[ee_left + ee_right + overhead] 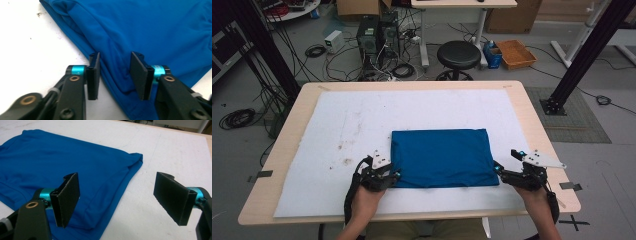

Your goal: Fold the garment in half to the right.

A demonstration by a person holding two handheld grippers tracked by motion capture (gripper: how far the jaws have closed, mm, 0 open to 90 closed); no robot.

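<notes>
Jaws of both the left gripper [115,75] and right gripper [122,200] apparently straddle the blue cloth [441,157] edges, unclamped.

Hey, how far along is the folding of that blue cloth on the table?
Done: the blue cloth already lies folded into a flat rectangle. In hand: the left hand-held gripper straddles its near corner, jaws not yet pinching; the right hand-held gripper is wide open over the other corner. Left: probably gripping and another fold.

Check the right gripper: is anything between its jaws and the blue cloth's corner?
Nothing visible. The right gripper stands open at the blue cloth; its near corner lies between the jaws on bare white mat, with no pad pressing on it yet.
</notes>
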